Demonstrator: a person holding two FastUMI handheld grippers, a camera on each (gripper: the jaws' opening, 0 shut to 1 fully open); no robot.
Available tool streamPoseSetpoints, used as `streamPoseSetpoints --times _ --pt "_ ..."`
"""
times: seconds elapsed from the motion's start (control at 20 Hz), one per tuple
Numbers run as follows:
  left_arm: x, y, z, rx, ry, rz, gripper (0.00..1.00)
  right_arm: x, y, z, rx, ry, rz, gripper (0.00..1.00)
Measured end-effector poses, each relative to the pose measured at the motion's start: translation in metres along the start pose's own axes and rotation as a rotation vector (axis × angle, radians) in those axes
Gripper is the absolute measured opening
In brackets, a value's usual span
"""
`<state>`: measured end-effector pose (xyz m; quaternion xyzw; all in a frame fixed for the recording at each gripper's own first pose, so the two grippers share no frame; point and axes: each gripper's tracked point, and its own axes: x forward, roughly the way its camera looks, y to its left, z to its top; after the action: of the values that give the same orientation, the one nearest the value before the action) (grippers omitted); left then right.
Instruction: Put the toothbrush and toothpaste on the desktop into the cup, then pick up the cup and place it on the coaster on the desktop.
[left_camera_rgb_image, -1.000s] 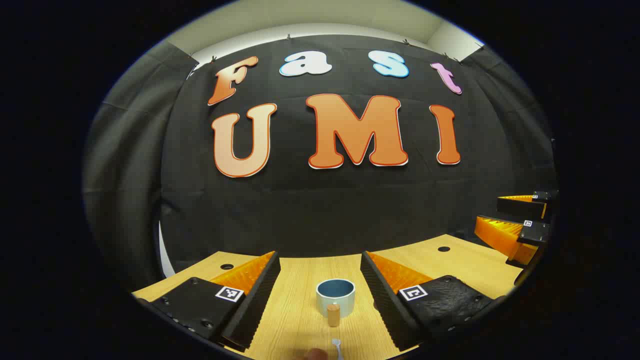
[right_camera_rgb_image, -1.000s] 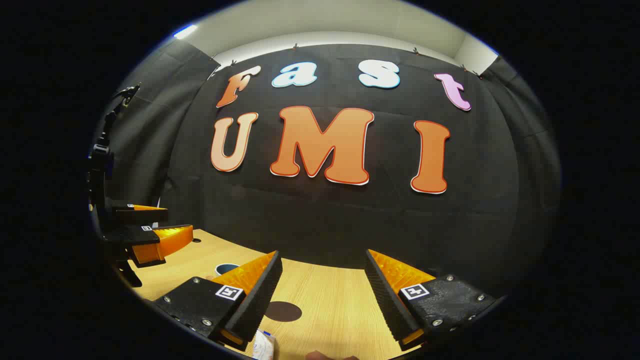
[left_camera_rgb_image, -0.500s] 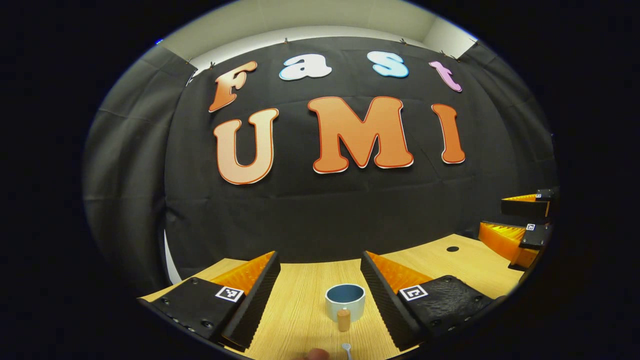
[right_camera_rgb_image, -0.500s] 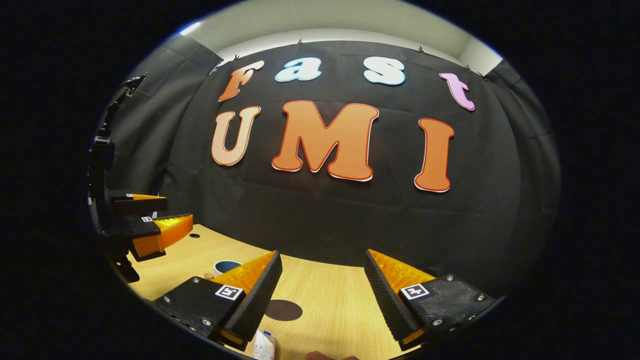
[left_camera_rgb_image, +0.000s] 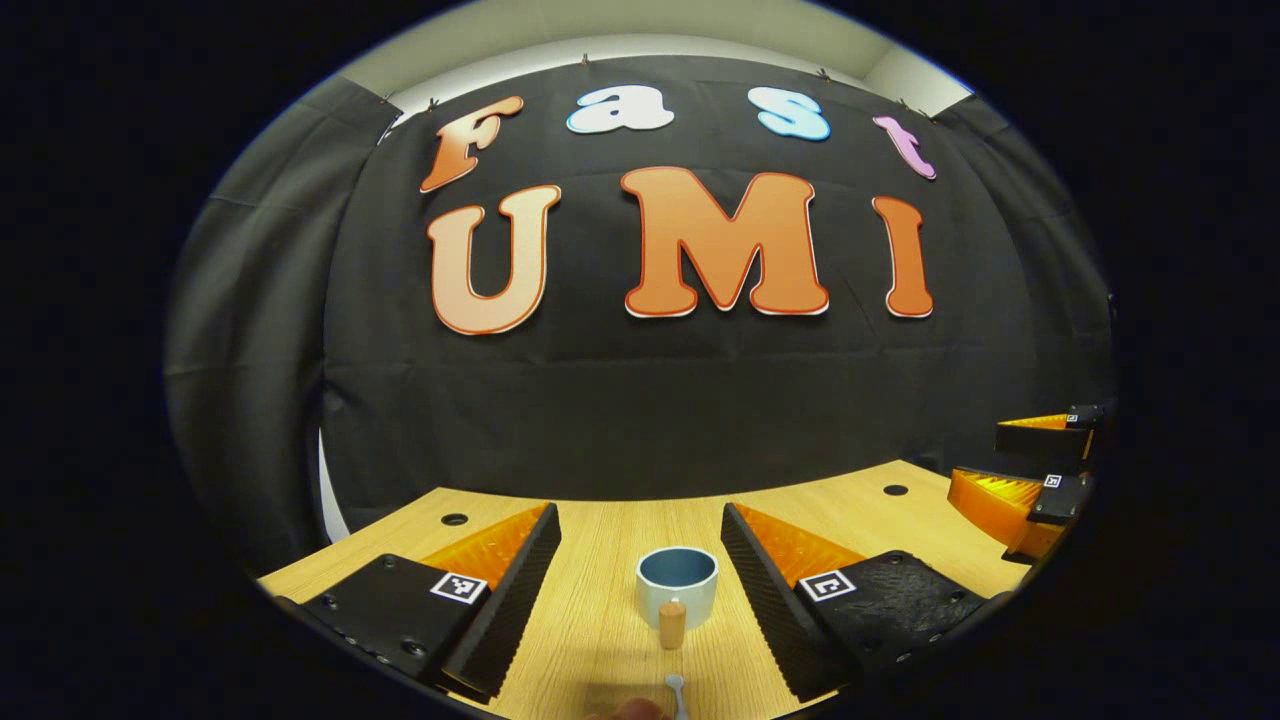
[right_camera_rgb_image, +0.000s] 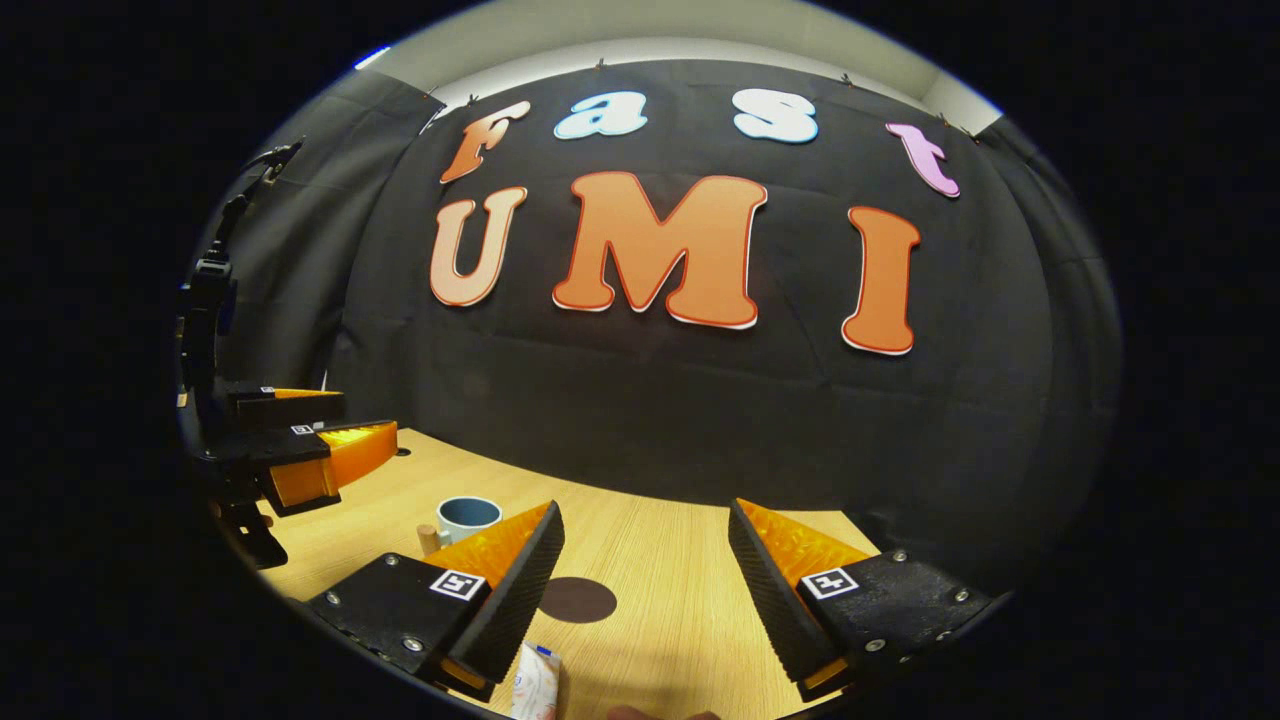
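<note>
Between the left tool's (left_camera_rgb_image: 640, 600) spread fingers, cup (left_camera_rgb_image: 677, 583), toothbrush (left_camera_rgb_image: 676, 690) nearer, right tool (right_camera_rgb_image: 645, 600) open above coaster (right_camera_rgb_image: 577, 600)

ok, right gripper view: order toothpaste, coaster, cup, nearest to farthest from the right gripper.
From the right gripper, which is open:
1. Toothpaste: by its left finger, at the near desk edge.
2. Coaster: flat on the desk, just ahead of the left finger.
3. Cup: farther back and left, towards the left gripper.

black gripper (left_camera_rgb_image: 640, 610) bases — square markers
</note>
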<state>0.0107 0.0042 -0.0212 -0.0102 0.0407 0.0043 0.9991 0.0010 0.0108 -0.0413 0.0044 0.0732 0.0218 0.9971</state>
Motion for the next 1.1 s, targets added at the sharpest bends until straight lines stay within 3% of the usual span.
streamPoseSetpoints --times 0.45,1.1 --pt "-0.008 -0.009 -0.064 -0.025 0.247 -0.052 0.98 -0.003 0.013 -0.042 0.075 0.146 0.070 0.99" --pt "-0.037 -0.016 -0.170 -0.082 0.675 -0.070 0.99 -0.007 0.055 -0.124 0.048 0.395 0.165 0.99"
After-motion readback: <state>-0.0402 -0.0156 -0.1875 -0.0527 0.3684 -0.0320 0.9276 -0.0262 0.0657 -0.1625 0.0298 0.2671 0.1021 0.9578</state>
